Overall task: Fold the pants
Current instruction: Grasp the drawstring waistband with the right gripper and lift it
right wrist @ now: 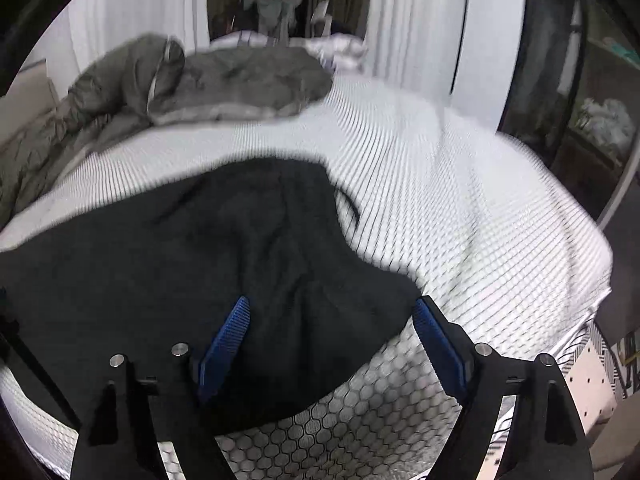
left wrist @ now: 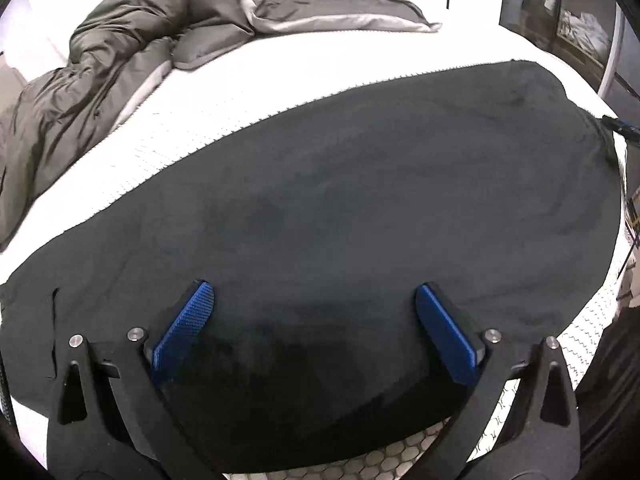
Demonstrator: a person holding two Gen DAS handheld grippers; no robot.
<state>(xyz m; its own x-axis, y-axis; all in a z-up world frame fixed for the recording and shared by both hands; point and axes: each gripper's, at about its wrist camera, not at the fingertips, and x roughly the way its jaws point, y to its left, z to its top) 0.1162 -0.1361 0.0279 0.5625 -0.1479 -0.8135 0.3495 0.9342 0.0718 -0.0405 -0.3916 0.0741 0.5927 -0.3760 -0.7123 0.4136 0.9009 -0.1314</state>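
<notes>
Black pants (left wrist: 340, 208) lie flat along the near edge of a white mattress (left wrist: 248, 80). My left gripper (left wrist: 314, 300) is open just above the middle of the pants, its blue pads apart and empty. In the right wrist view the pants' end (right wrist: 240, 248) lies rumpled near the mattress (right wrist: 460, 208) corner. My right gripper (right wrist: 332, 308) is open over that end, its left pad over the cloth and its right pad at the cloth's edge, holding nothing. The right wrist view is blurred.
A grey duvet (left wrist: 120, 60) is bunched at the far left of the bed, and it also shows in the right wrist view (right wrist: 224, 80). The mattress side has a hexagon pattern (right wrist: 380, 420). A dark cabinet (left wrist: 560, 20) stands at the right.
</notes>
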